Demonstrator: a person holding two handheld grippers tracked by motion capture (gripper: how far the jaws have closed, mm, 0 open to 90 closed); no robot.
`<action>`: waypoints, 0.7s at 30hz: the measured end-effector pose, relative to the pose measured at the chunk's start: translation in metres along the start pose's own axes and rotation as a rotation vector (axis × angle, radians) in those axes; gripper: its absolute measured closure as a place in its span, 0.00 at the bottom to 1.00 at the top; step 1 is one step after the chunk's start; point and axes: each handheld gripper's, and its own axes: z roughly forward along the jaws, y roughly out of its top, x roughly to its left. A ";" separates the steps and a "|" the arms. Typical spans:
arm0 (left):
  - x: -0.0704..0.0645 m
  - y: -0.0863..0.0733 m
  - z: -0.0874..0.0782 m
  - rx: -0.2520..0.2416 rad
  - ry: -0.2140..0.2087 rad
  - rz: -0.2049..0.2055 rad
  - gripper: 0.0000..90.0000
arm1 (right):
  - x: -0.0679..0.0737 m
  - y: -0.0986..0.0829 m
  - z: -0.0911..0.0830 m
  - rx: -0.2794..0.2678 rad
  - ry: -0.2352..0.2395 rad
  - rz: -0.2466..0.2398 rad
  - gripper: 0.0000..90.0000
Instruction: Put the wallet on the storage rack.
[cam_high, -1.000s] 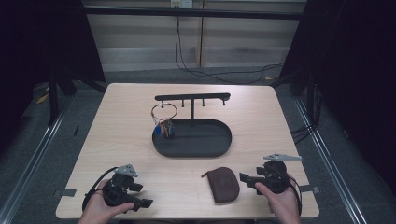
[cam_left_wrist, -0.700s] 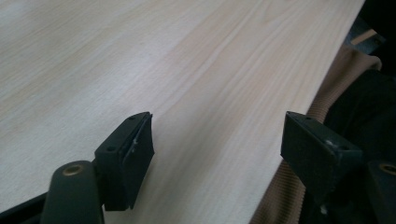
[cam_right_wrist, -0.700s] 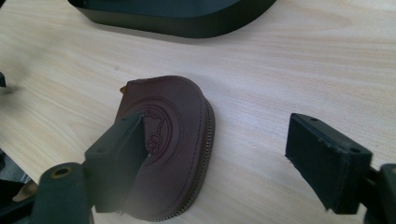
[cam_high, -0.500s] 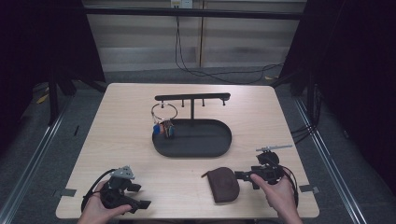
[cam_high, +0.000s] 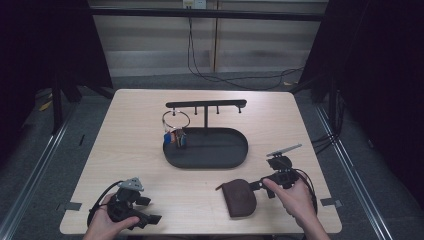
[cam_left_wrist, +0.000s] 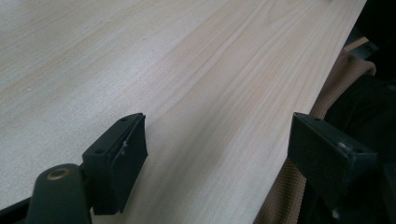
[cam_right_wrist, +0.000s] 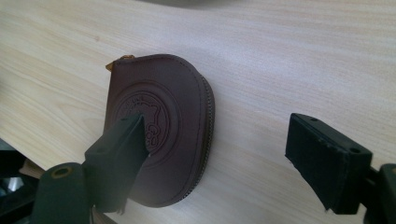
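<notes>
My right tongs (cam_high: 261, 186) are spread wide, empty, hovering low over the tabletop (cam_high: 130, 145). Their jaws point at a brown leather pouch (cam_high: 239, 197) that lies flat just beside them. In the right gripper view, one jaw hangs over the pouch (cam_right_wrist: 161, 144), covering part of its embossed round emblem, while the other jaw stands over bare wood clear of the zipped edge. I cannot tell whether that first jaw touches the leather.

My left tongs (cam_high: 145, 215) are also wide and empty, resting near the tabletop's front edge, well apart from the pouch.

Beyond the right tongs, farther from me, sits a black oval tray (cam_high: 235, 155) with a hook rack (cam_high: 206, 104) rising from it. A key ring (cam_high: 175, 127) hangs from the rack.
</notes>
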 end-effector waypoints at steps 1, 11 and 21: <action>0.000 0.000 0.000 0.000 0.000 0.000 0.22 | 0.001 0.002 0.001 0.008 -0.011 -0.011 0.23; -0.001 0.000 0.000 0.000 -0.011 0.000 0.22 | 0.018 0.009 0.018 0.104 0.010 -0.060 0.23; -0.002 0.000 0.000 0.002 -0.015 0.001 0.24 | 0.020 0.013 0.029 0.140 0.065 -0.071 0.22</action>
